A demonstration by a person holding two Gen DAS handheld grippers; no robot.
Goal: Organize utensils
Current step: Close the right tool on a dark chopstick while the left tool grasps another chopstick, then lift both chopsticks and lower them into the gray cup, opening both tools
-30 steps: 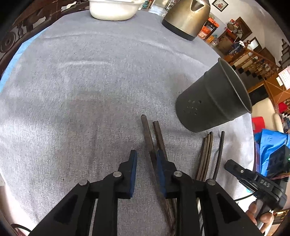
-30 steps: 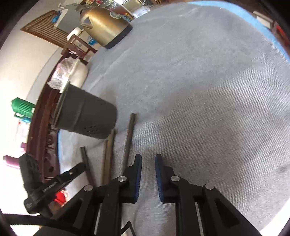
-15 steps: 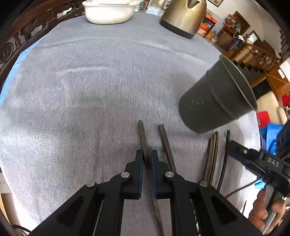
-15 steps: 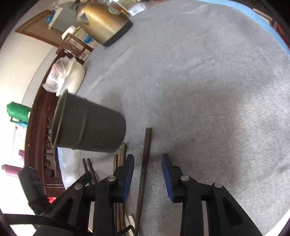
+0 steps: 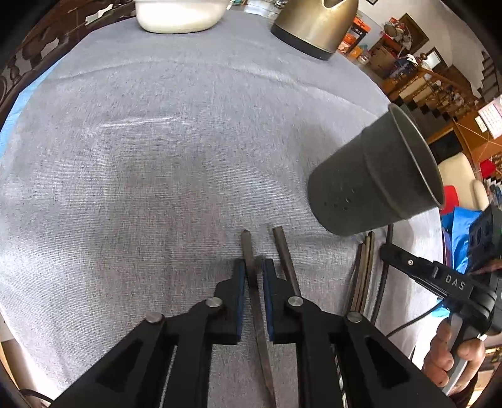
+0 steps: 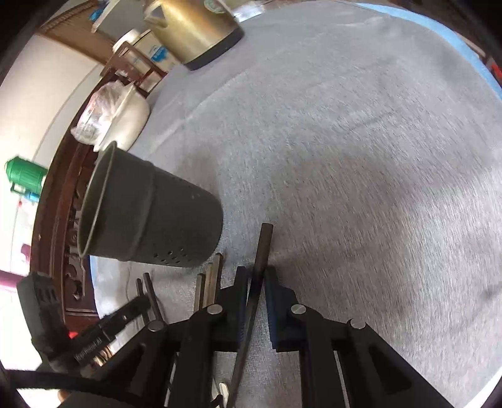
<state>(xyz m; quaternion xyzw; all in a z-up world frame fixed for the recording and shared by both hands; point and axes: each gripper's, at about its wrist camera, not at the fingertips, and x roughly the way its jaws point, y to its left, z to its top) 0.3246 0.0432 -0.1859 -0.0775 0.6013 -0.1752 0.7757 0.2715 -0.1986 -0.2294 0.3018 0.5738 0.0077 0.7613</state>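
A dark metal utensil holder (image 5: 373,185) stands on the grey tablecloth; it also shows in the right wrist view (image 6: 147,216). Several dark chopsticks lie beside it. My left gripper (image 5: 253,270) is shut on one chopstick (image 5: 247,248), whose tip sticks out past the pads. A second chopstick (image 5: 284,257) lies just right of it. My right gripper (image 6: 253,276) is shut on a chopstick (image 6: 262,248) and holds it with its tip pointing forward. More chopsticks (image 5: 364,266) lie by the holder's base, and show in the right wrist view (image 6: 213,276).
A brass kettle (image 5: 313,25) and a white bowl (image 5: 178,15) stand at the far edge of the round table. A bagged white dish (image 6: 116,116) sits near the table's carved wooden rim (image 6: 59,201).
My left gripper closed on one chopstick after straddling the pair. My right gripper opened, moved over a chopstick and closed on it.
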